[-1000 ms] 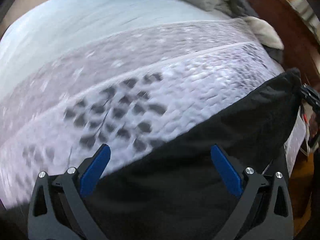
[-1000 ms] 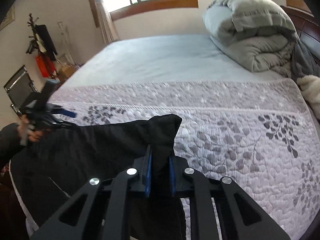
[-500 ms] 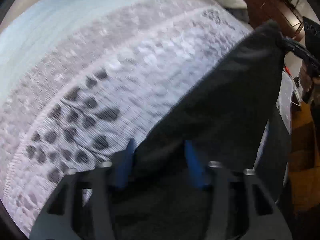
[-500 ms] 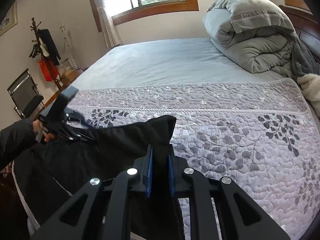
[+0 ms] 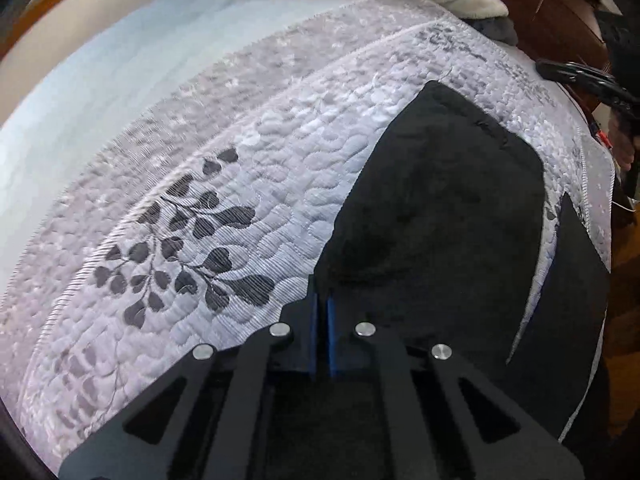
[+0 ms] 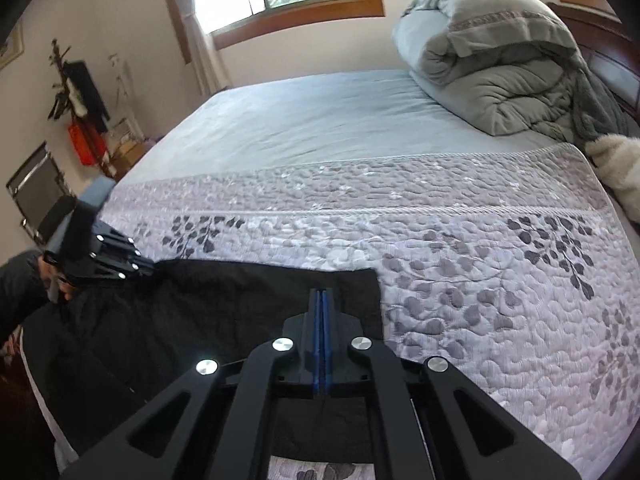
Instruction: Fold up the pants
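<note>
Two grippers pin black pants to the quilt

Both grippers now hold the black pants (image 6: 224,312) at the near edge of the bed, a change from a second ago, when the left gripper (image 5: 322,308) stood wide open over the cloth. Its blue pads have since closed to a narrow slit, and the dark fabric runs up into that slit, so it appears clamped on the garment's edge. The right gripper (image 6: 322,300) was already pinching a raised peak of cloth half a second ago; that peak has dropped, and the fabric now lies flat on the grey leaf-patterned quilt (image 6: 500,280), with the blue pads pressed nearly together over it. Whether cloth sits between those pads cannot be confirmed from this angle, though the pants pass directly under them. Seen from the right wrist, the left gripper sits at the far left corner of the garment. One leg or panel hangs over the bed's edge in the left view. A rolled grey comforter (image 6: 492,64) rests well apart at the headboard. With two corners secured, the spread-out stage looks complete and the first fold seems ready to begin.
</note>
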`<state>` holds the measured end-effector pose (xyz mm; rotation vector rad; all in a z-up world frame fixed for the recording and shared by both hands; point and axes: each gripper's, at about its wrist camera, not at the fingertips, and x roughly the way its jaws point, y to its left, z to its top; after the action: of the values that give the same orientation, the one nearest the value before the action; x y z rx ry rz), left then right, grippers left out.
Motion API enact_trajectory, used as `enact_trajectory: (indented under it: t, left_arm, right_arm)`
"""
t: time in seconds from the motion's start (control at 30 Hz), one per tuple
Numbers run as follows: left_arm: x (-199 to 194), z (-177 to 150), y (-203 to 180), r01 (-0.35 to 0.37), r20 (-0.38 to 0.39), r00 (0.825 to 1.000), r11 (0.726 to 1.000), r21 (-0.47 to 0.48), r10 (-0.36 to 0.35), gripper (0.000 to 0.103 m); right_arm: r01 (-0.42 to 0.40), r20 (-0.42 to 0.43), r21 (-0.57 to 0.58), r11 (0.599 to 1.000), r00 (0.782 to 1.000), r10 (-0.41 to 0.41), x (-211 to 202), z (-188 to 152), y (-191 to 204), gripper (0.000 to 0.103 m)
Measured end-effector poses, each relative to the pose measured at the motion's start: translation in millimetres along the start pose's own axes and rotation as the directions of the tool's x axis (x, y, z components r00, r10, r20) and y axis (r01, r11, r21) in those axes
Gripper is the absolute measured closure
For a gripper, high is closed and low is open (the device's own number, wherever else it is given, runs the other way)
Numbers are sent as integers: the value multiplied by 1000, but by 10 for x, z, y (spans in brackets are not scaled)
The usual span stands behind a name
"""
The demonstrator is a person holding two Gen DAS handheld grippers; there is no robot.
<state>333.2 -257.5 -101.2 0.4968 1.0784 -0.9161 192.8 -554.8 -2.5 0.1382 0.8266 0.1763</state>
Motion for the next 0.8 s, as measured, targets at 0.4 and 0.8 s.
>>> enact_trajectory:
  t: [0.4, 0.8]
  left_arm:
    - [-813, -554, -789, -63, 120, 992, 987, 149, 45, 101]
    - [-1069, -1148, -1537, -160, 171, 978, 962, 222, 123, 101]
  right_arm:
    - [-85, -89, -344, 935, 994, 57, 130, 95, 957, 53]
    - [-215, -184, 58, 975, 958, 222, 47, 54, 1044, 45]
